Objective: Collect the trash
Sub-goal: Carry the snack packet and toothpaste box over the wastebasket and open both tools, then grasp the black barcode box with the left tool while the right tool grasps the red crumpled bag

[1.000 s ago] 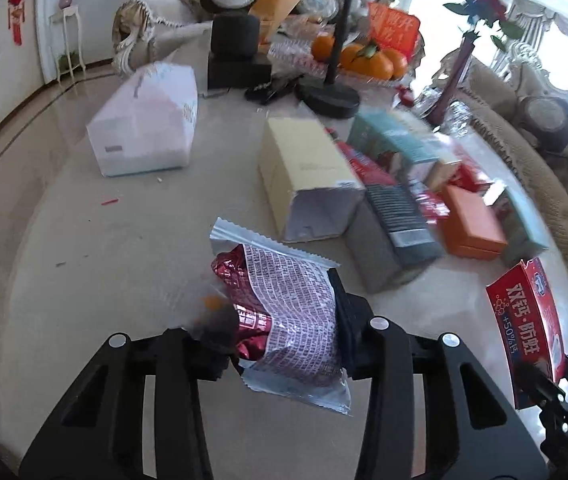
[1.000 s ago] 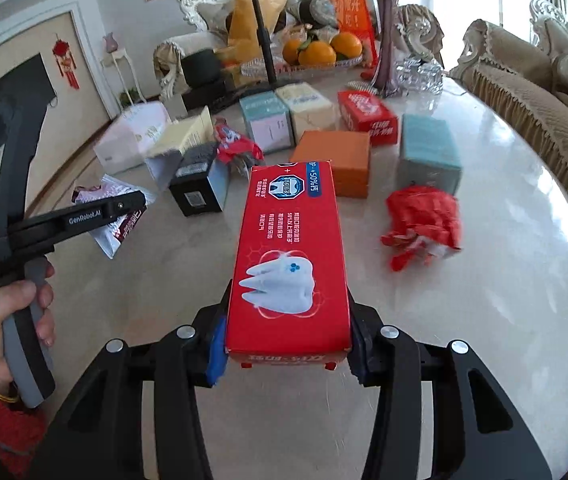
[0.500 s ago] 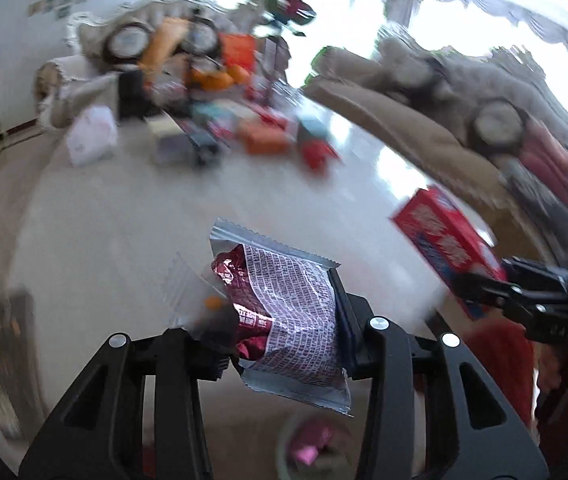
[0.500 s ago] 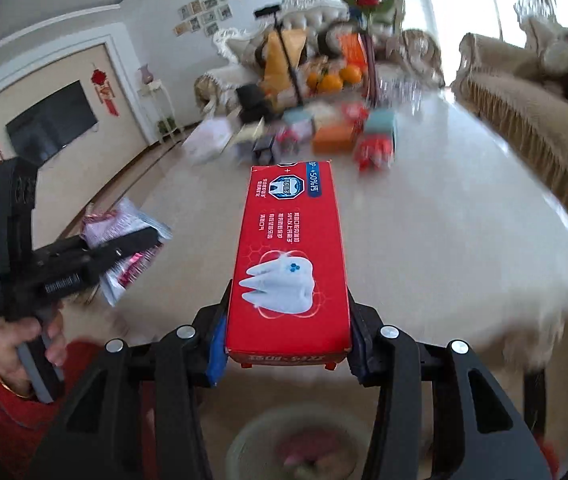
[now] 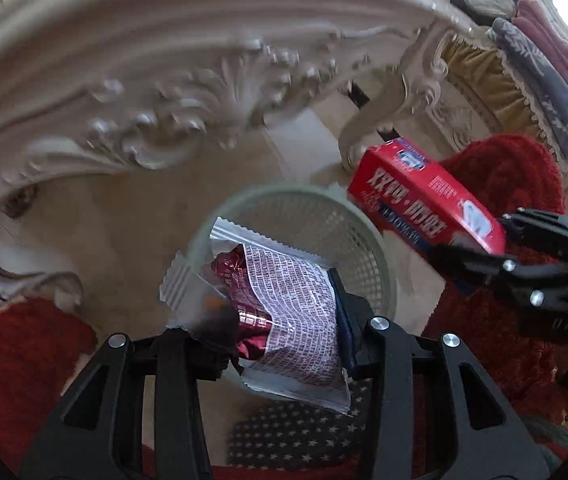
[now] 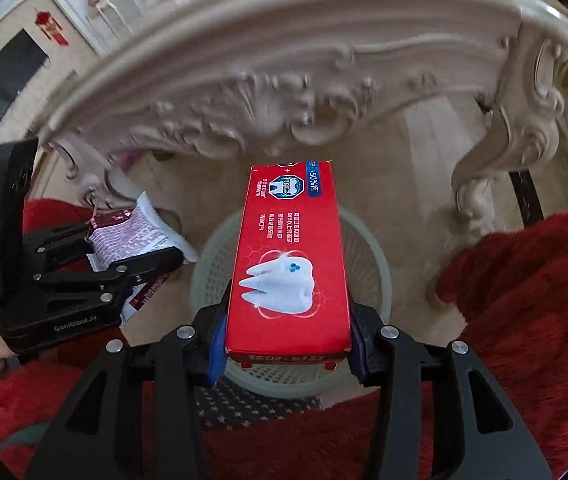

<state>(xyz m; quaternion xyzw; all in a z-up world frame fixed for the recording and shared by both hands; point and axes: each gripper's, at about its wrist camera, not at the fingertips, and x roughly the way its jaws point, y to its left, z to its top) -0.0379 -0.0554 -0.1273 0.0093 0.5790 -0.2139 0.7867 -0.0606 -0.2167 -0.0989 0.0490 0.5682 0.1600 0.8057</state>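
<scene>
My left gripper [image 5: 284, 324] is shut on a crumpled silver and dark red snack wrapper [image 5: 284, 296] and holds it above a pale mesh waste basket [image 5: 348, 224] on the floor. My right gripper [image 6: 288, 344] is shut on a red toothpaste box [image 6: 290, 256] with a white tooth picture, held over the same basket [image 6: 368, 256]. The right gripper with its box [image 5: 424, 196] shows at the right of the left wrist view. The left gripper with its wrapper [image 6: 123, 240] shows at the left of the right wrist view.
The carved cream table edge [image 5: 163, 80] and its curved leg [image 6: 504, 152] arch just above and behind the basket. Red fabric [image 6: 524, 300] lies at both sides, a dark starred mat [image 5: 296, 436] below. A sofa [image 5: 484, 80] stands at the far right.
Both grippers have swung down from the tabletop to below its edge, over the waste basket on the floor. Each keeps its hold on its item.
</scene>
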